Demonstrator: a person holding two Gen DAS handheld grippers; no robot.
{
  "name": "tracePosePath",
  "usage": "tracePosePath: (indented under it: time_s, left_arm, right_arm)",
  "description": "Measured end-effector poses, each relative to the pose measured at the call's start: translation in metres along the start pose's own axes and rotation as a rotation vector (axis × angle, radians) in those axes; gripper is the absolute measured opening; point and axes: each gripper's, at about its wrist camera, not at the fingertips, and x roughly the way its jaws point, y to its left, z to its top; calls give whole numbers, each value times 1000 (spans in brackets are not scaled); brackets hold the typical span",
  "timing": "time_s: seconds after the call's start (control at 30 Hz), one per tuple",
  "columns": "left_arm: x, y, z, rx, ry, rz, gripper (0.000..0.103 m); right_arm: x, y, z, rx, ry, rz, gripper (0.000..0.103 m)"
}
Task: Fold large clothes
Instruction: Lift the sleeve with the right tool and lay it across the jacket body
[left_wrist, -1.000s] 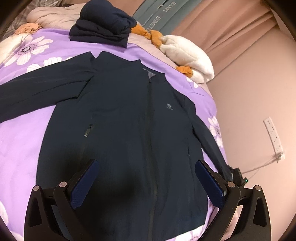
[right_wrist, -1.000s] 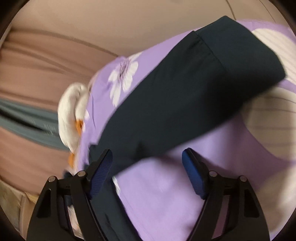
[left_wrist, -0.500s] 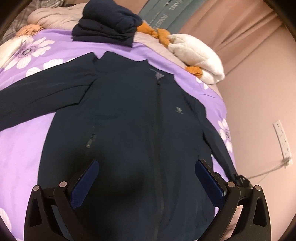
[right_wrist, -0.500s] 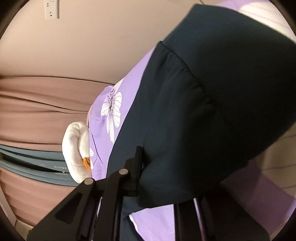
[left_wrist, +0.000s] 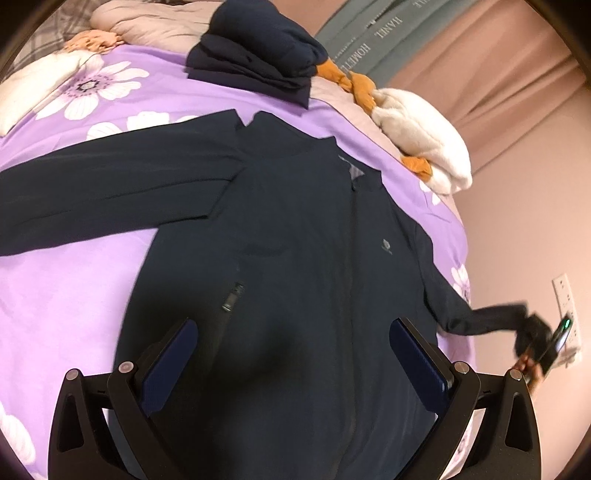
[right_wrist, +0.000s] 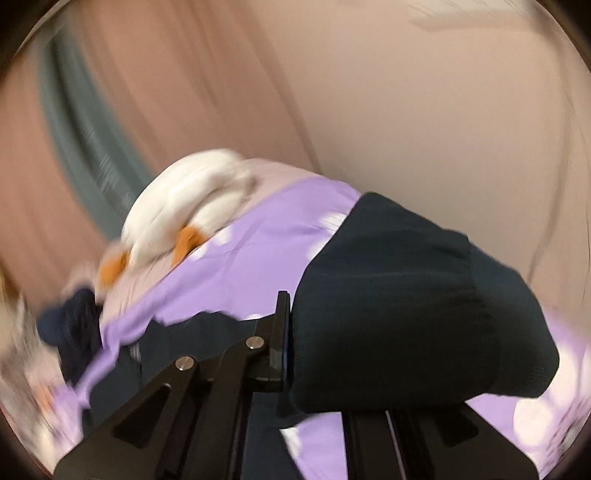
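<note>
Left wrist view: the open left tool (left_wrist: 291, 354) hovers over a navy jacket (left_wrist: 295, 258) spread on the purple bedsheet (left_wrist: 66, 295). The right tool (right_wrist: 291, 354), beside the jacket's hem, grips its sleeve cuff (right_wrist: 406, 321).

Bed covered by a purple bedspread (left_wrist: 74, 280) with white flower print. Plain pinkish wall (left_wrist: 524, 229) to the right — white socket strip (left_wrist: 567, 306) mounted on it. Pink curtains (left_wrist: 480, 74) behind, with a grey-green lettered panel (left_wrist: 365, 40). Lighting dim, warm.
</note>
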Motion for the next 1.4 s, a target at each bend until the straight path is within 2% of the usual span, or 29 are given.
tracePosePath:
  time_s: [0.13, 0.2, 0.23, 0.3, 0.33, 0.43, 0.47, 0.53, 0.57, 0.6, 0.67, 0.7, 0.77, 0.8, 0.83, 0.9, 0.93, 1.0, 1.07, 1.13, 1.17, 1.2, 1.23, 1.27, 1.33, 1.37, 1.4]
  left_arm:
    - [-9, 16, 2, -24, -21, 7, 103]
    - [-13, 25, 3, -38, -27, 20, 103]
    - [-14, 28, 3, -43, -26, 24, 103]
    - [-15, 35, 3, -56, -21, 36, 103]
    - [-15, 38, 3, -64, -17, 40, 103]
    - [-15, 45, 3, -76, -9, 46, 103]
    - [-14, 48, 3, -79, -8, 52, 103]
    - [-14, 51, 4, -84, -6, 59, 103]
    - [-14, 54, 5, -87, -4, 61, 103]
    - [-13, 55, 5, -88, -1, 62, 103]
    - [-12, 58, 6, -87, 2, 64, 103]
    - [-12, 59, 6, -85, 3, 65, 103]
    - [-8, 60, 6, -82, 7, 72, 103]
    - [-7, 61, 6, -83, 10, 73, 103]
    - [-4, 62, 6, -89, 19, 72, 103]
    - [-2, 62, 5, -97, 25, 59, 103]
    - [-3, 62, 5, -98, 25, 56, 103]
    - [-4, 62, 4, -99, 24, 47, 103]
    - [-6, 62, 4, -97, 21, 46, 103]
    - [-8, 64, 4, -95, 19, 50, 103]
    - [-9, 65, 5, -96, 20, 52, 103]
    - [-9, 65, 5, -96, 20, 53, 103]
    - [-9, 65, 5, -95, 20, 53, 103]
    - [-10, 65, 5, -91, 19, 56, 103]
    - [-9, 65, 5, -87, 21, 58, 103]
    - [-10, 64, 5, -84, 22, 57, 103]
    - [-10, 64, 5, -80, 22, 59, 103]
  right_arm:
    - [8, 112, -4, -320, 31, 38, 6]
    - [17, 169, -28, -492, 51, 58, 6]
    - [21, 182, -37, -535, 55, 65, 6]
    - [25, 234, -79, -707, 79, 107, 6]
    - [28, 243, -90, -744, 86, 115, 6]
    - [43, 293, -157, -949, 137, 160, 6]
    - [47, 304, -167, -990, 148, 169, 6]
    - [43, 320, -218, -1138, 175, 195, 7]
    - [49, 333, -227, -1175, 189, 199, 7]
    - [51, 332, -253, -1257, 231, 209, 7]
    - [58, 340, -274, -1346, 272, 216, 8]
    - [58, 336, -287, -1402, 287, 216, 15]
    - [56, 329, -304, -1492, 284, 190, 47]
    - [51, 322, -312, -1575, 234, 167, 72]
    - [44, 320, -315, -1617, 183, 157, 81]
    - [29, 312, -321, -1756, 63, 135, 83]
    - [24, 309, -318, -1778, 90, 143, 83]
    - [12, 302, -310, -1754, 218, 202, 83]
    - [1, 294, -301, -1689, 297, 277, 83]
    - [-6, 281, -279, -1519, 413, 381, 83]
    - [-4, 273, -266, -1395, 480, 434, 83]
    - [7, 260, -244, -1184, 567, 485, 83]
    - [14, 252, -236, -1082, 600, 499, 83]
    - [34, 233, -216, -838, 658, 518, 83]
    - [64, 204, -195, -501, 697, 525, 79]
    - [73, 196, -190, -404, 704, 533, 77]
    - [91, 180, -183, -210, 716, 565, 75]
